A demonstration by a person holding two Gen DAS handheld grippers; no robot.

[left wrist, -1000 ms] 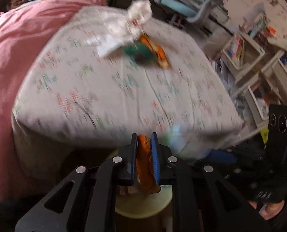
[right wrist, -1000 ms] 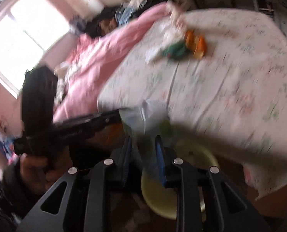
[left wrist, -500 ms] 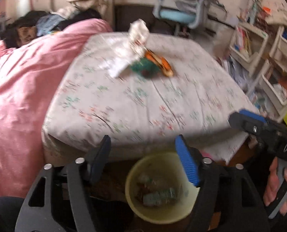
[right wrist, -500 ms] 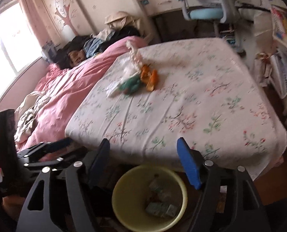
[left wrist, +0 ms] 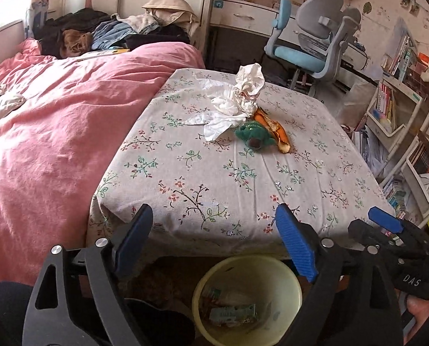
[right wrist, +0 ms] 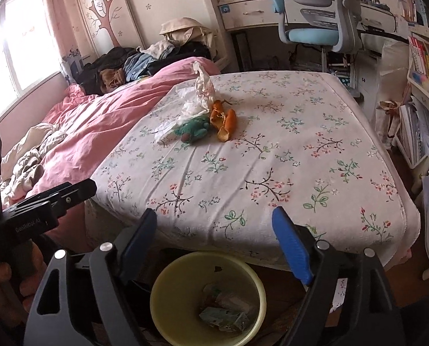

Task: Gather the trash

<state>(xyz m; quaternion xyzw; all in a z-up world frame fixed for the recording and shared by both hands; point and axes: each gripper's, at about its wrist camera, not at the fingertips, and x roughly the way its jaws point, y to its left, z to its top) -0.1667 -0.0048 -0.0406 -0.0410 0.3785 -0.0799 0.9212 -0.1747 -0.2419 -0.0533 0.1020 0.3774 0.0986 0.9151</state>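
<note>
A yellow bin (left wrist: 289, 285) (right wrist: 168, 288) with several wrappers in it stands on the floor at the bed's foot. Both grippers hover above it, open and empty: my left gripper (left wrist: 214, 242), my right gripper (right wrist: 215, 238). On the floral sheet (left wrist: 214, 178) (right wrist: 272, 150) lies a pile of trash: crumpled white tissues (left wrist: 234, 101) (right wrist: 198, 95), a green wrapper (left wrist: 253, 135) (right wrist: 192, 129) and orange peel (left wrist: 275, 131) (right wrist: 224, 121). The right gripper also shows at the right of the left wrist view (left wrist: 387, 230); the left one shows at the left of the right wrist view (right wrist: 41, 207).
A pink duvet (left wrist: 55, 132) covers the bed's left half, with clothes piled at the head. A blue desk chair (left wrist: 309, 40) and desk stand beyond the bed. Shelves with books (left wrist: 393, 109) line the right side.
Both grippers were shut on trash over the bin a second ago: the left on an orange piece, the right on a pale bag. Both opened, the pieces dropped, and the grippers rose.
</note>
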